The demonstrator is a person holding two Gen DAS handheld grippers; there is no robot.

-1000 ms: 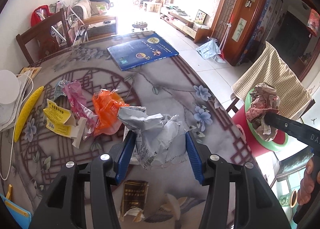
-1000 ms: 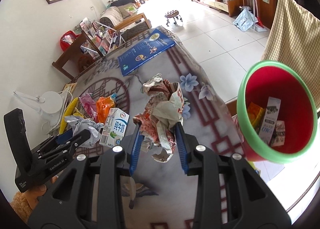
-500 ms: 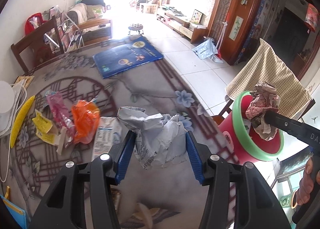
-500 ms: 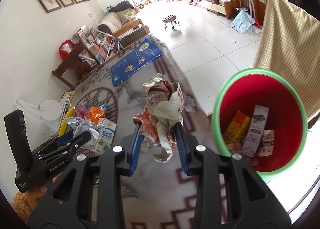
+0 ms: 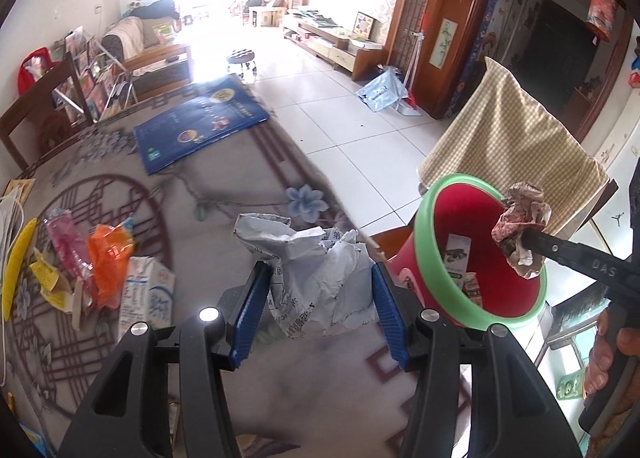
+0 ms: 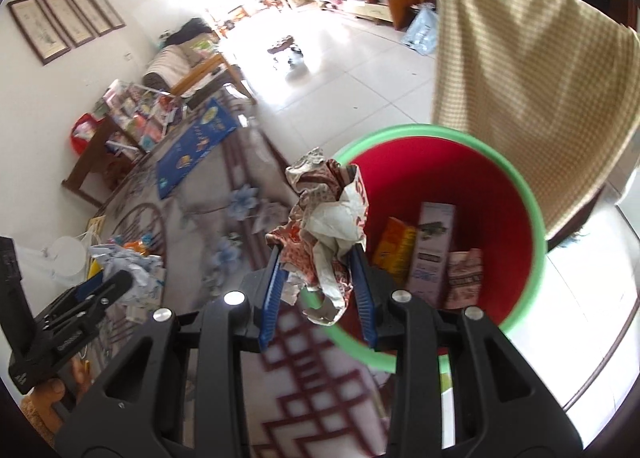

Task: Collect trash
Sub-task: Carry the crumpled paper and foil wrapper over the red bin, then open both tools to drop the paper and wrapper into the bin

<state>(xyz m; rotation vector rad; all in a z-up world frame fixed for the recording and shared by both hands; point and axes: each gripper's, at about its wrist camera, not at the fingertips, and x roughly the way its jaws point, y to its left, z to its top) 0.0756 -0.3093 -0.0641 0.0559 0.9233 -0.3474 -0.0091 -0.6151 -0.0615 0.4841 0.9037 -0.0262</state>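
Right tongs (image 6: 318, 258), clenched on a crumpled wrapper (image 6: 326, 230), hang at the near rim of the red bin (image 6: 460, 173) – nearer to it than the left tongs (image 5: 320, 294), gripping grey paper (image 5: 316, 278) above the bench (image 5: 208, 193) – bin to their right

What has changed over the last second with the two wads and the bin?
Both grippers carried their loads toward the red bin: the right gripper now holds its brown wad over the rim, and the left gripper brought the grey wad closer. Neither let go; the trash on the table stayed.
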